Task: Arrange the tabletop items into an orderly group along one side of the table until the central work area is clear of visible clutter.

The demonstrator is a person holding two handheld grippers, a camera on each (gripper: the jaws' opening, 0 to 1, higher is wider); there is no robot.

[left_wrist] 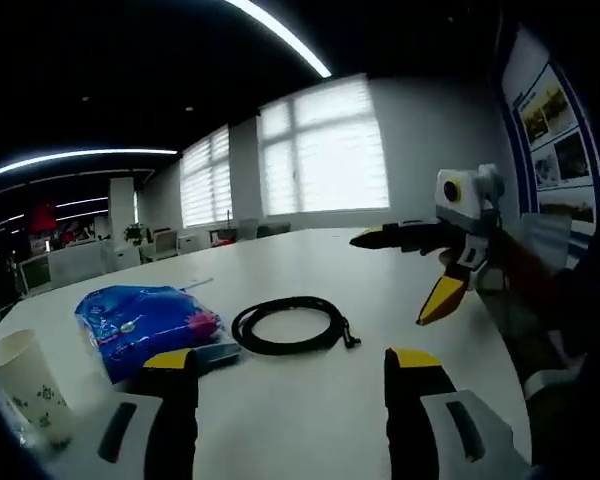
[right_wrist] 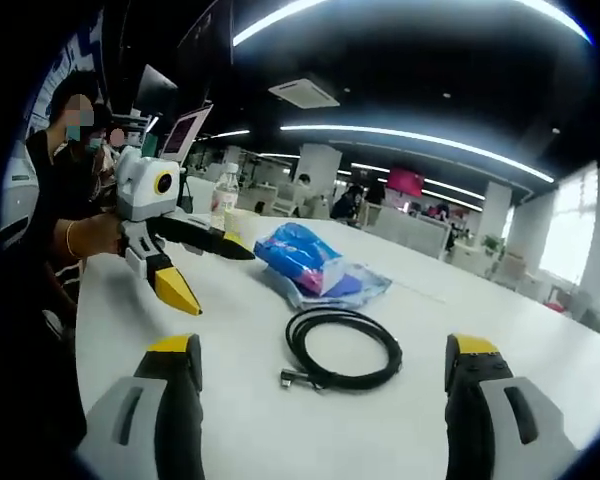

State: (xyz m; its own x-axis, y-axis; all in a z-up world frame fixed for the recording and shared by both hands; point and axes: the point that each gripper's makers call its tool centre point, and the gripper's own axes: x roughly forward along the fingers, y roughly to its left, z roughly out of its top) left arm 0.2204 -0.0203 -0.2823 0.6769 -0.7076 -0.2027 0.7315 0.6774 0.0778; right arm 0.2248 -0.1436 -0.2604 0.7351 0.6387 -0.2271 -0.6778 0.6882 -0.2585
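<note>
Paper cup [left_wrist: 25, 385] cut off at edge.

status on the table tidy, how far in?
Nothing looks grouped yet. The coiled black cable lies mid-table, apart from the blue plastic packet; the paper cup stands nearer one edge, with a water bottle further along. In hand: nothing. The left gripper and right gripper both hover open, aimed at the cable. Left: every item still needs moving aside.
</note>
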